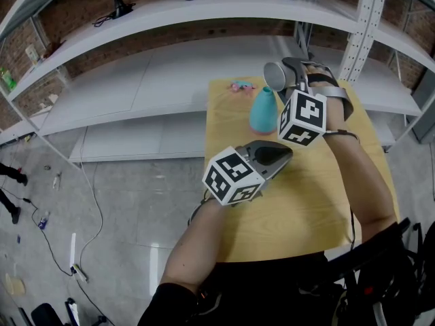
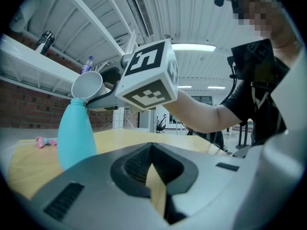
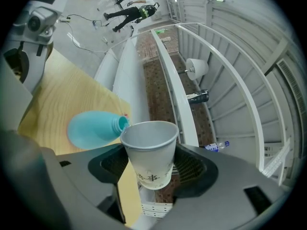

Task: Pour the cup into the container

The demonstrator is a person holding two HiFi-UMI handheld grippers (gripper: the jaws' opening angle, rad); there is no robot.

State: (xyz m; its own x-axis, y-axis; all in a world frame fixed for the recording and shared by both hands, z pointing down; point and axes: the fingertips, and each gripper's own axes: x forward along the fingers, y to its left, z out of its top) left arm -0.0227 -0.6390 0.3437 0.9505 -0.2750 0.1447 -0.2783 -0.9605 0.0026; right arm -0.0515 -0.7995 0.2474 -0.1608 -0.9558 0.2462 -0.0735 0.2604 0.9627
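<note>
Cup (image 1: 274, 74) is tipped in your right hand-held gripper (image 1: 284, 73) over the far part of the counter (image 1: 299, 209). Its rim is at the top of the teal bottle (image 1: 264, 111). Your left hand-held gripper (image 1: 275, 156) sits on the near side of the bottle, close to it but holding nothing.

In the left gripper view, that gripper's jaws are pressed together at the tips with nothing between them. Only counter shows through the gap behind. The bottle (image 2: 74, 137) stands upright at the left, apart from the jaws, and the cup (image 2: 87, 84) leans over its neck.

In the right gripper view, the jaws are clamped on the cup's (image 3: 149, 152) lower wall. Its lip is touching or just beside the bottle's (image 3: 93, 127) open mouth. The inside of the cup looks pale and bare, and you cannot tell whether anything is left in it.

You appear to be in the pour itself. Next, keep the lip lined up with that narrow mouth and tilt slowly. The opening is small, so a quick tip could spill onto the counter. The bottle is not braced, so avoid nudging its neck.
</note>
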